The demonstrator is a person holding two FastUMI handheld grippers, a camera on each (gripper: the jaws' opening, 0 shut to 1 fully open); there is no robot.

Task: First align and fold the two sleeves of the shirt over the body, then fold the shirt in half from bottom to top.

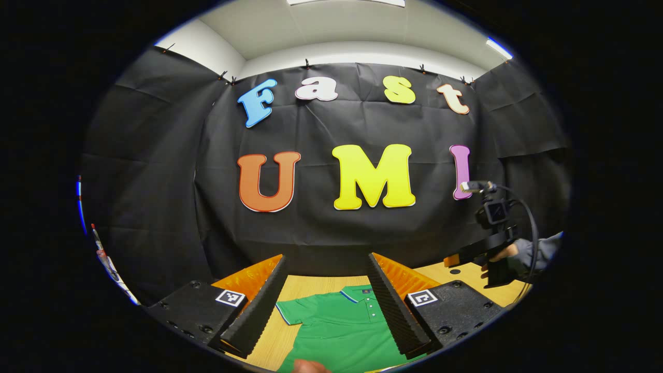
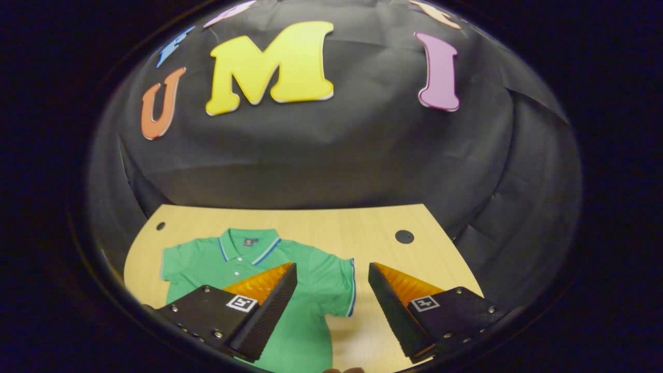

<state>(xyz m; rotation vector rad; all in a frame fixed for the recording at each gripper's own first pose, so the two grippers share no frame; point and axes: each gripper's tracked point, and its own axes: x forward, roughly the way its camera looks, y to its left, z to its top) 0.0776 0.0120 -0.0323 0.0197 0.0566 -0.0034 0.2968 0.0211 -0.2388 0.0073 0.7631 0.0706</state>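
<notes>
Both tools, left (image 1: 327, 298) and right (image 2: 331, 305), wide open, empty, above flat green shirt (image 2: 305, 290)

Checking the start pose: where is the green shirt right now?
The green shirt lies flat, sleeves spread, on the left part of the wooden table in the right gripper view, collar toward the black cloth wall.

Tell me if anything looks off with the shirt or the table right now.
Nothing stands out. The green shirt lies flat and face up on the wooden table, collar toward the wall, both sleeves spread out and not yet folded. No spills or damage show.
</notes>
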